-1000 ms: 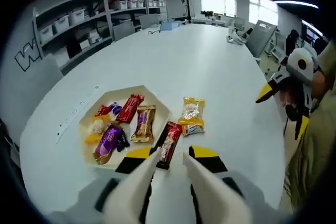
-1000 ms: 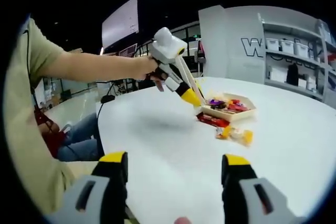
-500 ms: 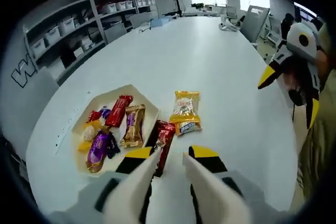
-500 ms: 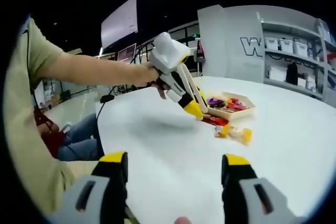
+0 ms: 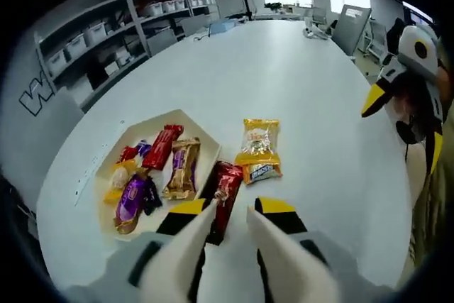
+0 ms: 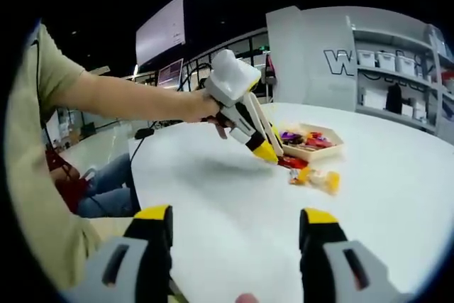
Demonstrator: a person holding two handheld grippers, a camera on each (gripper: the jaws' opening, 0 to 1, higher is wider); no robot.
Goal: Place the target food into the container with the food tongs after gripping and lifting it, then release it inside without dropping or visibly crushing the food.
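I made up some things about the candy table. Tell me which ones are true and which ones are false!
1. The red snack bar lies on the white table, outside the tray. True.
2. The yellow snack packet is inside the tray. False: it lies on the table, beside the tray.
3. The left gripper has its jaws apart, with the red snack bar's end between their tips. True.
4. The right gripper is holding a purple candy. False: its jaws stand wide apart with nothing between them.
5. The tray is bare. False: several wrapped candies, including a purple candy, lie in it.
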